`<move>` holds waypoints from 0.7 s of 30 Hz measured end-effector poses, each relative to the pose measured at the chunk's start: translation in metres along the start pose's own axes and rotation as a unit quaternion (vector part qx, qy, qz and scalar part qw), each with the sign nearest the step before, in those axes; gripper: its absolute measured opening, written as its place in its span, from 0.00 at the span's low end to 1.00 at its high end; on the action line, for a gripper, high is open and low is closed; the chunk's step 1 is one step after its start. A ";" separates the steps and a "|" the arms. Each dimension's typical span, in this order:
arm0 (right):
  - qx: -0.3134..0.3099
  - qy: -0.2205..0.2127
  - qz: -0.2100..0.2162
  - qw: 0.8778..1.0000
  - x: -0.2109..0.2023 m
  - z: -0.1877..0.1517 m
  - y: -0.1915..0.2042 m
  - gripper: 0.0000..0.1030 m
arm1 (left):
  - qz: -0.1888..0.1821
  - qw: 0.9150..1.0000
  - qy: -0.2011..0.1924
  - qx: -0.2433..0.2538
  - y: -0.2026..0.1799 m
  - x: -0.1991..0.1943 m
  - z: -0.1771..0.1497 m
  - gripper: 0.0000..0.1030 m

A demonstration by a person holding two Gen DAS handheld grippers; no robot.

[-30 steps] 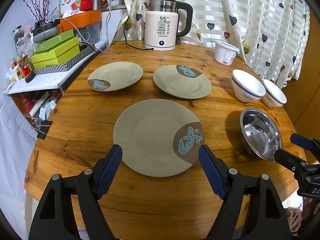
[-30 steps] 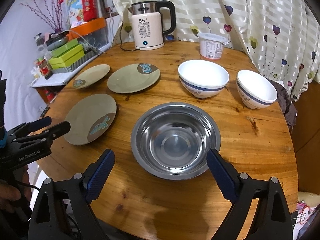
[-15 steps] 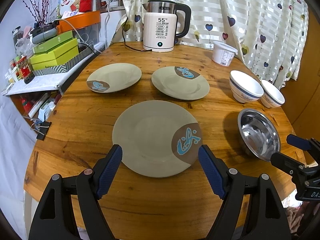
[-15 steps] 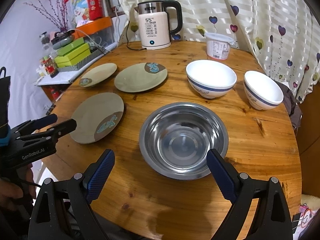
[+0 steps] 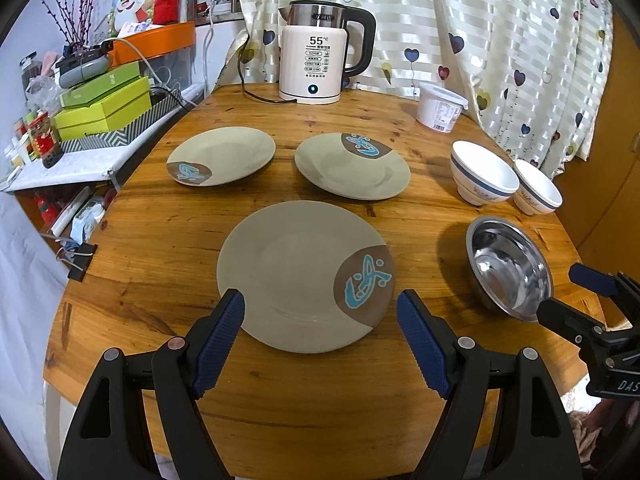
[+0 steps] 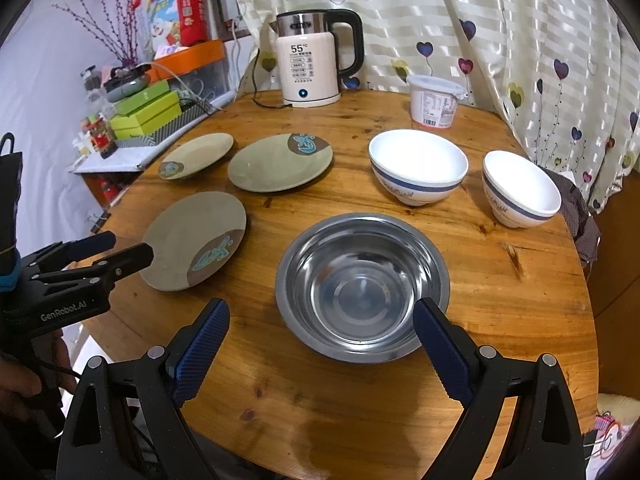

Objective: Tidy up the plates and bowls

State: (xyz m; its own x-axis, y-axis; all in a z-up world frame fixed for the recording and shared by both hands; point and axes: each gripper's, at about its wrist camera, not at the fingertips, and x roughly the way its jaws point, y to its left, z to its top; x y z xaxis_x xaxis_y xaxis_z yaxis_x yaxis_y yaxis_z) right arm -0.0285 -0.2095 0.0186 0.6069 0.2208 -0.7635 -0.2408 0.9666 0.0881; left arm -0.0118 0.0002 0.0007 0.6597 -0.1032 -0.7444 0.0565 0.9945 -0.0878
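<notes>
Three olive plates with brown-and-blue patches lie on the round wooden table: a near plate (image 5: 296, 276) (image 6: 192, 240), a far left plate (image 5: 222, 156) (image 6: 196, 156), and a far middle plate (image 5: 352, 168) (image 6: 280, 164). A steel bowl (image 6: 360, 284) (image 5: 508, 268) sits at the near right. Two white bowls with blue bands stand behind it, the larger (image 6: 418, 166) (image 5: 482, 172) and the smaller (image 6: 520, 188) (image 5: 536, 192). My left gripper (image 5: 320, 304) is open and empty just before the near plate. My right gripper (image 6: 320, 316) is open and empty just before the steel bowl.
A white electric kettle (image 5: 320, 60) with its cord stands at the table's far edge. A white lidded tub (image 5: 440, 106) stands right of it. A shelf with green boxes (image 5: 104, 108) lies left of the table. A curtain (image 5: 500, 40) hangs behind.
Both grippers have drawn back a little from the table, so the near plate and the steel bowl sit slightly farther from the fingertips. Nothing on the table moved.
</notes>
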 end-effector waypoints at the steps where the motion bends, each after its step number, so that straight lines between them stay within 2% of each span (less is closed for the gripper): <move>1: 0.000 0.001 0.002 1.000 0.000 0.000 0.000 0.91 | 0.000 1.000 -0.001 0.001 0.000 0.000 0.000 0.77; 21: -0.025 -0.001 0.038 0.999 0.004 0.002 0.013 0.91 | 0.005 1.000 -0.005 -0.005 0.007 -0.002 0.003 0.77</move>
State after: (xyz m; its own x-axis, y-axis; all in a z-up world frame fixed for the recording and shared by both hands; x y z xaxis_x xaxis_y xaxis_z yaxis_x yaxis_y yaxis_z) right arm -0.0279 -0.1955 0.0178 0.5870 0.2932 -0.7546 -0.3232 0.9395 0.1137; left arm -0.0104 0.0075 0.0039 0.6675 -0.0927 -0.7388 0.0423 0.9953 -0.0868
